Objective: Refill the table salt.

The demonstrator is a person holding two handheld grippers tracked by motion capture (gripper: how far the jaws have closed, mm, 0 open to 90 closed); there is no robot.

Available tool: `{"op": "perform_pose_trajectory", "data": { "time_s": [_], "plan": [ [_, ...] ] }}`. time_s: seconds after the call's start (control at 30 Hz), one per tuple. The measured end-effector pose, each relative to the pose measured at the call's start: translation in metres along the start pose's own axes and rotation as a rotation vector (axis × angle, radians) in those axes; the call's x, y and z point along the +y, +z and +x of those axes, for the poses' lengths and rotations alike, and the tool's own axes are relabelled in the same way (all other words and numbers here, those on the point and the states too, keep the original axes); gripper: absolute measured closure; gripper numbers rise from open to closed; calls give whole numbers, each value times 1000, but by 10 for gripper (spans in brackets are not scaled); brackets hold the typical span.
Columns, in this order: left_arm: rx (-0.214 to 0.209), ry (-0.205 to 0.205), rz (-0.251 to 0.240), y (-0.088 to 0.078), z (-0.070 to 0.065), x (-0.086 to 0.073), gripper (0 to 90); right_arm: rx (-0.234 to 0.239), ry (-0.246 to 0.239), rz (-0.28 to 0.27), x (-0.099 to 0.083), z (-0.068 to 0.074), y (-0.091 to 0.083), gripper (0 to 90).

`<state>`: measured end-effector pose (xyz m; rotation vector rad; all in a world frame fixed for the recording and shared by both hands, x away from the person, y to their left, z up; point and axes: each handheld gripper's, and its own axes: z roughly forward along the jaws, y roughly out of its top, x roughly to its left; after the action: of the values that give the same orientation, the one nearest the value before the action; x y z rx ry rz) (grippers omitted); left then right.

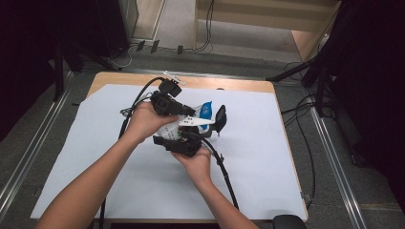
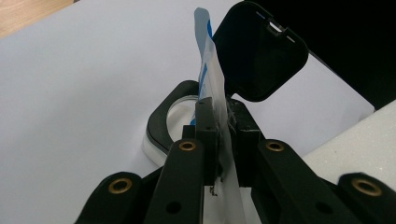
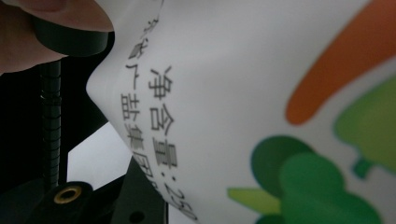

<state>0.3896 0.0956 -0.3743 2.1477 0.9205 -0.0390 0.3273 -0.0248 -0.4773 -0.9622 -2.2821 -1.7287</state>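
A white bag (image 1: 191, 122) with a blue top and printed text hangs over the middle of the table between both grippers. My left gripper (image 1: 190, 112) is shut on it. In the left gripper view the jaws of the left gripper (image 2: 222, 112) pinch the thin edge of the bag (image 2: 208, 60). Just beyond stands a black-rimmed container (image 2: 161, 122) with its hinged lid (image 2: 261, 51) raised. My right gripper (image 1: 187, 139) grips the bag from below. In the right gripper view the bag (image 3: 261, 93), with green and orange print, bulges close over one black jaw.
A white sheet (image 1: 119, 157) covers the wooden table (image 1: 229, 85). A white foam block (image 2: 364, 140) lies near the left gripper. A small white part (image 1: 173, 77) rests at the table's far edge. Cables (image 1: 224, 171) trail from both grippers toward the person. Dark stands surround the table.
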Motion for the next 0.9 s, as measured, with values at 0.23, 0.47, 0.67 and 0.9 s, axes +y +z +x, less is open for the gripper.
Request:
{"op": "perform_pose_trajectory", "data": {
  "time_s": [0.23, 0.47, 0.67, 0.9],
  "plan": [
    [0, 0, 1, 0, 0, 0, 856, 0, 0, 0, 0, 0, 0, 655],
    [0, 1, 1, 0, 0, 0, 857, 0, 0, -2, 0, 0, 1, 655],
    [4, 1, 2, 1, -1, 0, 857, -9, -4, -2, 0, 0, 1, 649],
    [12, 2, 3, 0, 0, 0, 858, -15, -18, 1, -1, 1, 2, 633]
  ]
}}
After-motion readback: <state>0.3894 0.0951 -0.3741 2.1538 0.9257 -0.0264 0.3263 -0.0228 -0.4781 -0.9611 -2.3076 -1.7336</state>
